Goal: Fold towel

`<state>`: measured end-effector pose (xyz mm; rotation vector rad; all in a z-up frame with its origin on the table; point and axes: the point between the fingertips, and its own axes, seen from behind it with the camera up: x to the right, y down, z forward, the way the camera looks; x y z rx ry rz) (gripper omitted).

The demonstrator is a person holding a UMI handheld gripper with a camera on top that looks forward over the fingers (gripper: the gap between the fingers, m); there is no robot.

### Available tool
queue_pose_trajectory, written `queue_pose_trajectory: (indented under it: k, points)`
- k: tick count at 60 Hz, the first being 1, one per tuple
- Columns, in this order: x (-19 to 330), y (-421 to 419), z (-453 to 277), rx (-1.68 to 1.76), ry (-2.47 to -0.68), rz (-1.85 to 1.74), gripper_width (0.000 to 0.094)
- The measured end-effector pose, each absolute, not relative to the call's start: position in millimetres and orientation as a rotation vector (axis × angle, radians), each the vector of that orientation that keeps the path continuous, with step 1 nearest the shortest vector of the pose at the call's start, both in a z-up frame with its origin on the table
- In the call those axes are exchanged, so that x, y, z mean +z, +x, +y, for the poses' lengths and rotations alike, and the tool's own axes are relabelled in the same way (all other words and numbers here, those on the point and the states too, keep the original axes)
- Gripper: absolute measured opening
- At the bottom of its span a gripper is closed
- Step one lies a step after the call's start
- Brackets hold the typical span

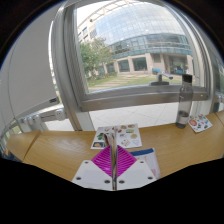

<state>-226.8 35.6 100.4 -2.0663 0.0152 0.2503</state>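
My gripper (113, 150) points out over a wooden table (50, 150) towards a large window. Its fingers are closed together, and the pink pads (100, 160) meet along a thin pale line. I cannot tell whether that line is cloth pinched between them. No towel shows anywhere else in the view; the fingers hide what lies straight below them.
A printed picture sheet (122, 131) lies on the table just beyond the fingertips. Another sheet (200, 124) and a small dark upright object (181, 121) are at the far right by the window sill. A glass building and trees show outside the window (135, 45).
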Motion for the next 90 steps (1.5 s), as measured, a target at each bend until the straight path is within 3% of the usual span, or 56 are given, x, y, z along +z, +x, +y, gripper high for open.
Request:
queue_pose_trajectory:
  k: [8,14,21,31,52,90]
  points:
    - [74,-151,38,0.214,-2.111,0.055,0.0045]
    - [36,-94,40,0.100,-2.162,0.072,0.0333]
    - [11,-57,38,0.029,-2.196,0.080,0.0541]
    - [37,-59,27,0.099,-2.132,0.090,0.0656]
    - [98,-120,-34,0.110,-2.003,0.005,0.0683]
    - [100,-174,-149,0.060,-1.987,-0.017,0.0689]
